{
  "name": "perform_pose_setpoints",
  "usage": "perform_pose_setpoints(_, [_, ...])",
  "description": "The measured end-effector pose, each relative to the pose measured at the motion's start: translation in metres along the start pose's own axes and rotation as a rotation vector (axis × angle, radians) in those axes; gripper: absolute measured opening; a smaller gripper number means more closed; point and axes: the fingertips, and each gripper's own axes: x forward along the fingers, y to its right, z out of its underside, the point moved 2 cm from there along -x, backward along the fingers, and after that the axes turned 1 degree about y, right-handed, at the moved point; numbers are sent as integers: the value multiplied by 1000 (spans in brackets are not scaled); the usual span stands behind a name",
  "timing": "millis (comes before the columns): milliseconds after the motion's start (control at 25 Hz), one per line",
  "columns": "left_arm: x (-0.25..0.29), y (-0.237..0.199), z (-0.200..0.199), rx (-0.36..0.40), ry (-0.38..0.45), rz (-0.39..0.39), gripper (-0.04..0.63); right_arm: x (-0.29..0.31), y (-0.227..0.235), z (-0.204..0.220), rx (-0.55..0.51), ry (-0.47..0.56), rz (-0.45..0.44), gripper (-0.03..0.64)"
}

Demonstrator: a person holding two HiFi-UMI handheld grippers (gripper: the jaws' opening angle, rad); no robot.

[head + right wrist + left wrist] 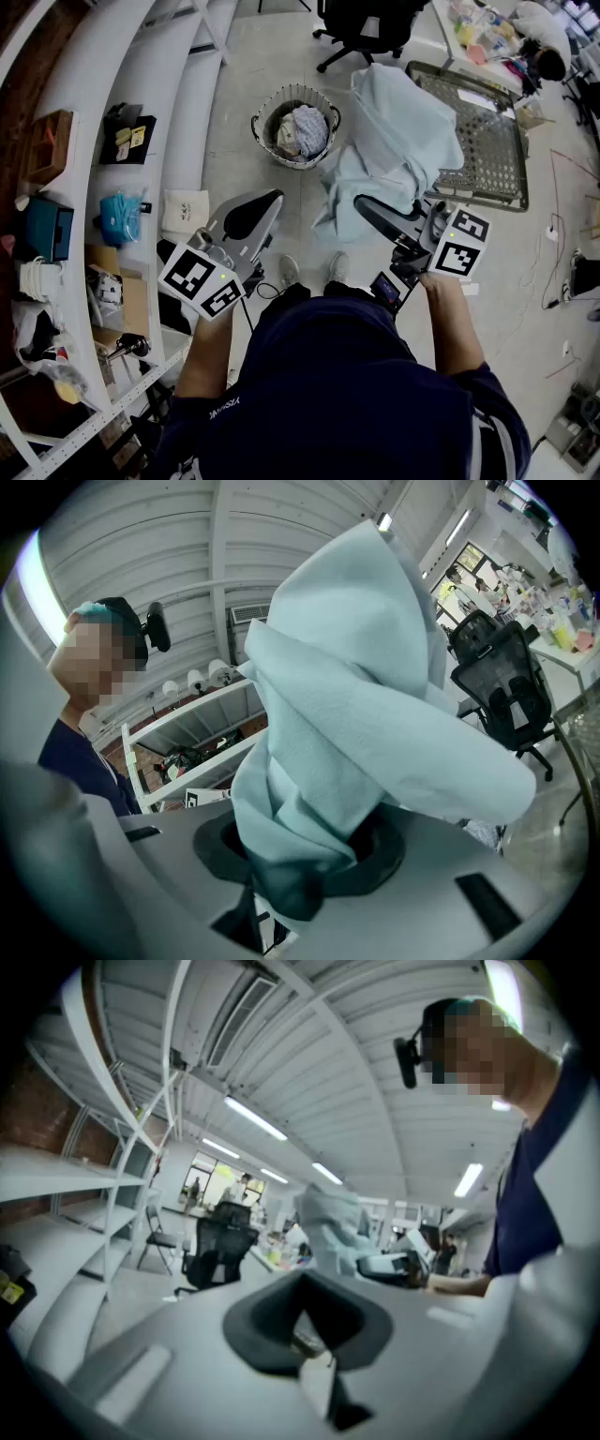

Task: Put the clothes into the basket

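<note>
Your right gripper [367, 210] is clamped on a light blue cloth [394, 141]. In the right gripper view the fabric [356, 714] is bunched in the dark opening between the jaws of that gripper [291, 892] and rises in big folds that fill most of the picture. From your head camera the cloth hangs from the jaws over the floor [253, 56], in front of your shoes [288, 270]. One side of it lies across the near corner of a metal mesh rack [487, 141] that is flat on the floor.

Your left gripper [262, 204] is held beside the right one, apart from the cloth. In its own blurred view the jaws of this gripper [309, 1340] seem to be together, with nothing between them.

The basket [265, 120] stands on the floor close to the edge that runs along the white shelves [122, 112], just left of the hanging cloth and not touching it. It holds a pale crumpled bundle of clothes [302, 131].

The cube on your left gripper [202, 281] and the cube on your right gripper [461, 244] both carry black-and-white square patterns. There is small white print on the shoulder of your dark shirt [223, 405], too small to read. A black office chair [361, 28] stands at the far edge of the floor, beyond the cloth
</note>
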Motion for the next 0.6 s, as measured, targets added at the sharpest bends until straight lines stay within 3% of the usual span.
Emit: perform_pose_setpoints(600, [7,4,-5,22,3,-35,6,-18,12,-13,17,32,1,140])
